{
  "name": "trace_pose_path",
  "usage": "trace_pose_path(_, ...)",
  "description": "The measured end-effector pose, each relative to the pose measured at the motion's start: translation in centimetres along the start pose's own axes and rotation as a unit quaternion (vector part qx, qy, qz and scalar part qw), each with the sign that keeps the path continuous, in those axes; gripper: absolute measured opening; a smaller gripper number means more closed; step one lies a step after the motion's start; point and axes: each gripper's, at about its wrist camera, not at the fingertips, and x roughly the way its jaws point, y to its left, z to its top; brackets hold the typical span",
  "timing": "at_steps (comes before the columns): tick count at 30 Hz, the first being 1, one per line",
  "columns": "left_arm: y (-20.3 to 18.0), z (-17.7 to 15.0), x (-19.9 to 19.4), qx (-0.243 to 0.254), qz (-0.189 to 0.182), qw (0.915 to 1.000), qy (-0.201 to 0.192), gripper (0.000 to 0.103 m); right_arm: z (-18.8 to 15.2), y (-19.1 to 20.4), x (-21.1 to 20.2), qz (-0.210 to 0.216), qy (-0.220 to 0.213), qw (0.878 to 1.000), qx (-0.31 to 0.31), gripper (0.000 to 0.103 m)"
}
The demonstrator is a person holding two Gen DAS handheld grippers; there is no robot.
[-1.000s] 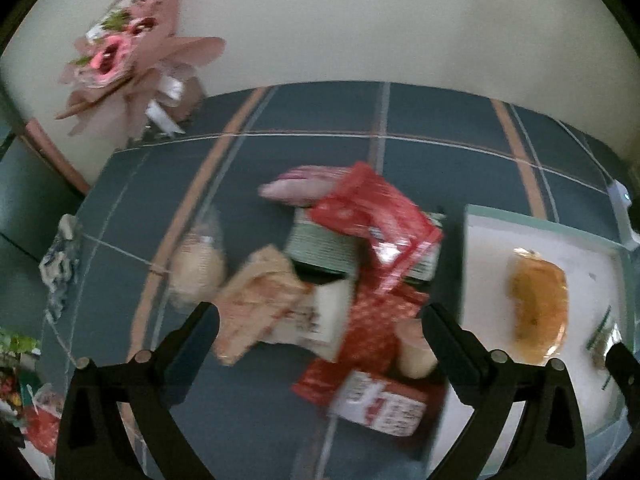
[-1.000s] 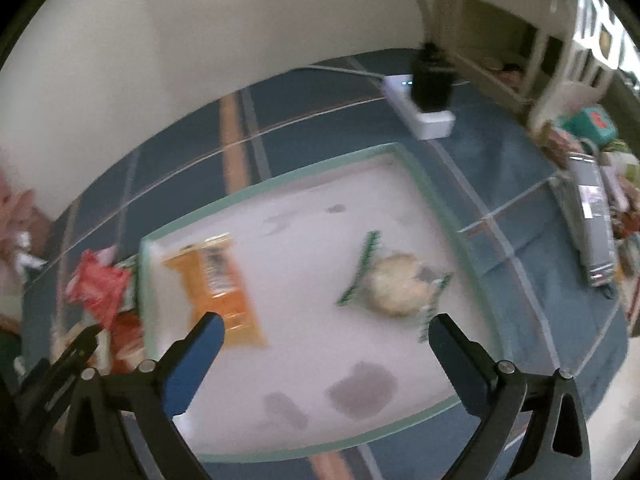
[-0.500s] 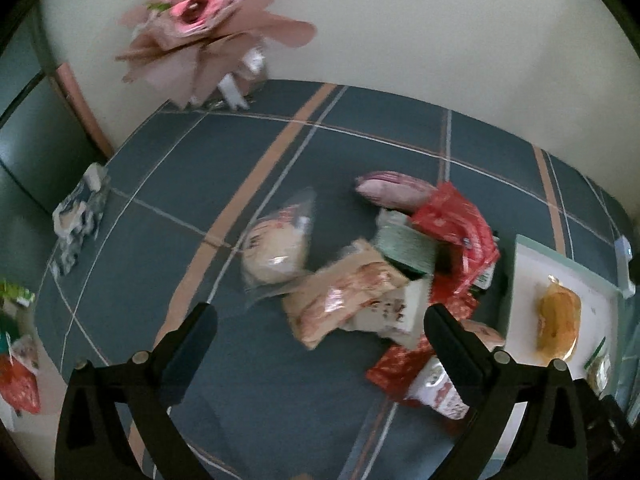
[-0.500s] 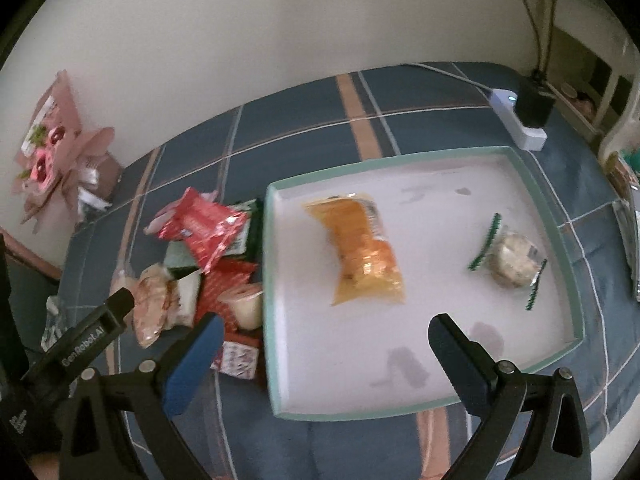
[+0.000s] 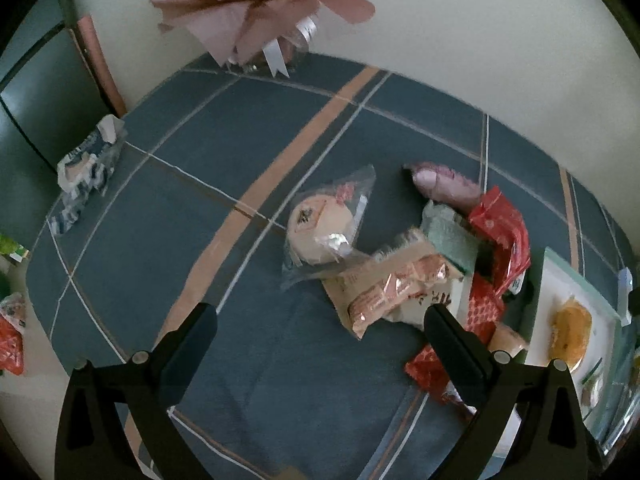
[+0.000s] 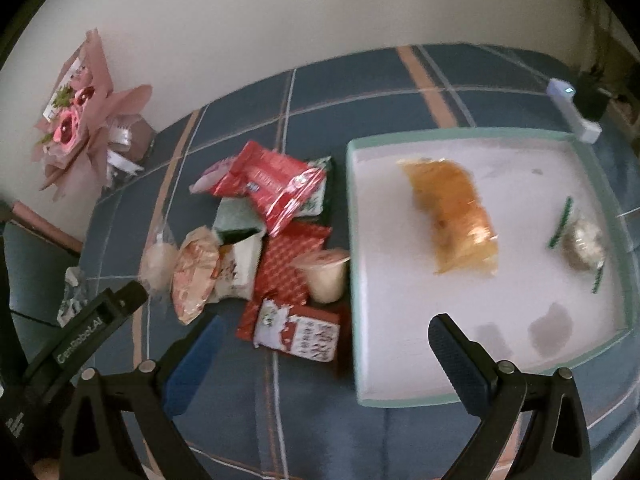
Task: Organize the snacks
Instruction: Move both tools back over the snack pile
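Table, blue plaid cloth [image 6: 360, 92]: snack pile [image 6: 264, 240] centre; tray [image 6: 608, 184] 3 o'clock; bouquet [image 6: 80, 116] 10 o'clock.

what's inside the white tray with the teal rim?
White tray with the teal rim holds an orange snack bag and a clear-wrapped round cake with green-edged wrapper. Nothing else shows; anything under the bag is hidden.

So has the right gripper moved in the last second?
Yes. The right gripper has swung leftward: the tray, once centred between its fingers, now sits right, and the snack pile shows.

Two snacks [image 6: 452, 216] lie in one tray [image 6: 354, 240]; roughly nine packets [image 6: 276, 188] are piled beside it.
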Motion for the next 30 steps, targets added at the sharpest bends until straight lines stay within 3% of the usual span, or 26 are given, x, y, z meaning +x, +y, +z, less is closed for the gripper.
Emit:
trace_pose_path(10, -0.2, -1.3, 5.0, -0.022, 0.004, 0.9956, 0.091, 0.103, -0.9, 0.6, 4.4, -0.063, 0.056, 0.995, -0.053, 0.103)
trace_pose_path(15, 0.2, -1.5, 6.2, -0.054, -0.013, 0.9916, 0.117, 0.103, -1.3, 0.4, 5.1, -0.065, 0.078, 0.992, -0.071, 0.103)
trace_pose_path(19, -0.1, -2.0, 7.6, -0.049, 0.003, 0.989, 0.139, 0.103, -2.0, 1.2, 5.7, -0.097, 0.078, 0.985, -0.117, 0.103)
trace_pose_path(22, -0.3, -1.8, 7.6, -0.049, 0.002, 0.9892, 0.138, 0.103, -2.2, 1.7, 5.8, -0.099, 0.07, 0.984, -0.131, 0.101)
trace_pose_path(30, 0.5, -0.9, 6.5, -0.075, -0.002, 0.9892, 0.125, 0.103, -2.1, 4.6, 5.2, -0.069, 0.033, 0.983, -0.169, 0.081)
